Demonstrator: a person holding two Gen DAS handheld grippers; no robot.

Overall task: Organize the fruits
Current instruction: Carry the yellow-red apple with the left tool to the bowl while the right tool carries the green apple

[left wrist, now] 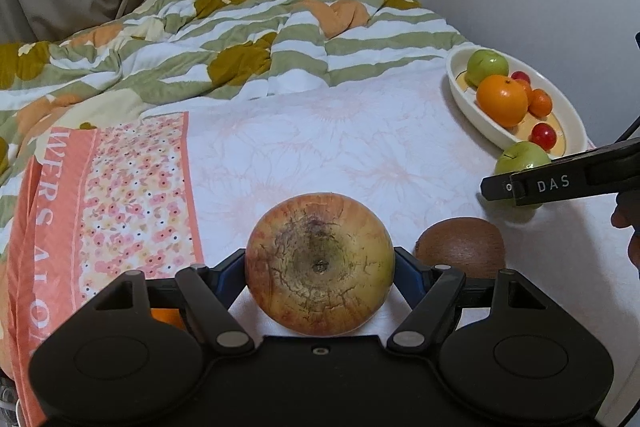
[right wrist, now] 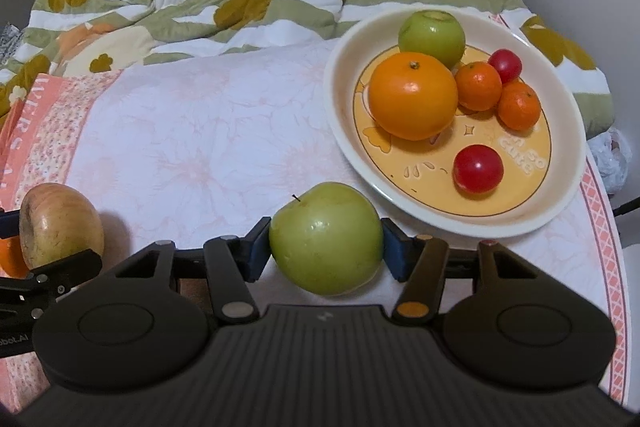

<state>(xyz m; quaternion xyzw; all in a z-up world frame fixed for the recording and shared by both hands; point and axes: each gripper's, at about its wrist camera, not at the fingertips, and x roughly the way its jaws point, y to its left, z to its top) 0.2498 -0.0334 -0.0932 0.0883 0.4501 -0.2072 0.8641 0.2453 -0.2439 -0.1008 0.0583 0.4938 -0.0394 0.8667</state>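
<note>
Right wrist view shows the plate (right wrist: 344, 131) already holding six fruits, while the right gripper (right wrist: 326, 251) clamps a green apple (right wrist: 326, 239) just beside its rim. The left gripper (left wrist: 320, 267) grips a russet apple (left wrist: 320, 263); a kiwi (left wrist: 460, 247) lies loose on the bed, so roughly three fruits remain.

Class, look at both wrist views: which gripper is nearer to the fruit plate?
Right. The right gripper, its jaws shut on a green apple, sits just short of the plate's near rim. The left gripper, holding a reddish apple, is farther back, off to the plate's left.
</note>
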